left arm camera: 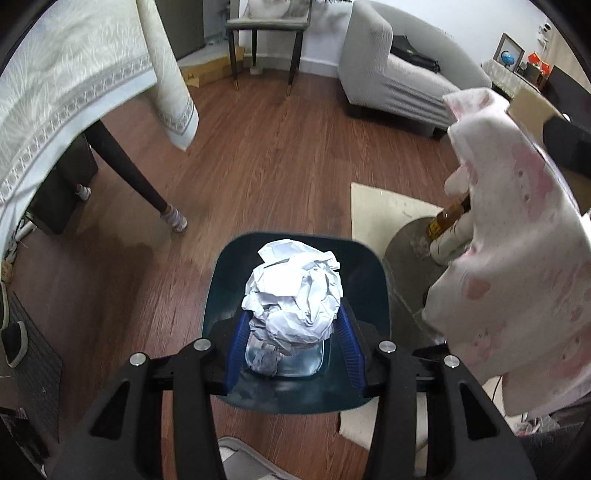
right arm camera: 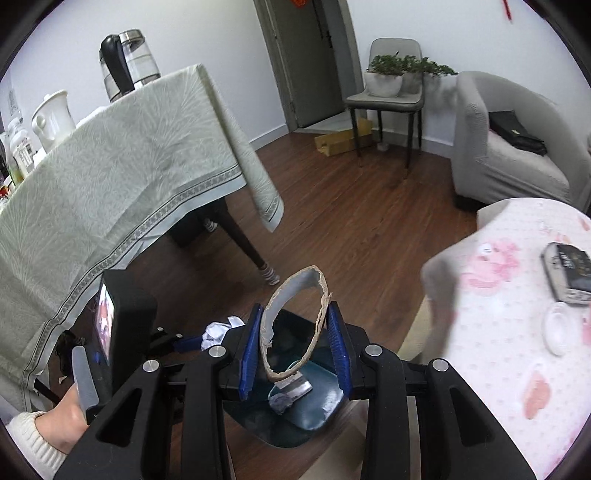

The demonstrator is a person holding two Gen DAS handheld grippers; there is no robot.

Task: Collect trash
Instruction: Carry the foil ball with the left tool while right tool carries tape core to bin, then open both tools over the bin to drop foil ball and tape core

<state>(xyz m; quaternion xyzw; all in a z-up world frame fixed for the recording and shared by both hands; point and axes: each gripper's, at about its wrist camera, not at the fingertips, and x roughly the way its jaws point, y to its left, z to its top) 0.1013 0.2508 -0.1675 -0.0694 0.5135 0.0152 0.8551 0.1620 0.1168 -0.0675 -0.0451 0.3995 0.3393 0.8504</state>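
My left gripper (left arm camera: 291, 332) is shut on a crumpled white paper ball (left arm camera: 295, 291) and holds it right above the open dark teal trash bin (left arm camera: 373, 295) on the floor. My right gripper (right arm camera: 295, 347) is shut on a flattened cardboard ring (right arm camera: 295, 328), also over the bin (right arm camera: 317, 410). Paper scraps (right arm camera: 288, 397) lie at the bin's bottom. The left gripper with its paper ball (right arm camera: 218, 330) shows at the left of the right wrist view.
A table with a pale green cloth (right arm camera: 110, 177) stands to the left, its dark leg (left arm camera: 129, 173) near the bin. A table with a pink floral cloth (right arm camera: 517, 314) is at the right. A grey sofa (left arm camera: 399, 74) and a chair (left arm camera: 266, 29) stand behind on the wood floor.
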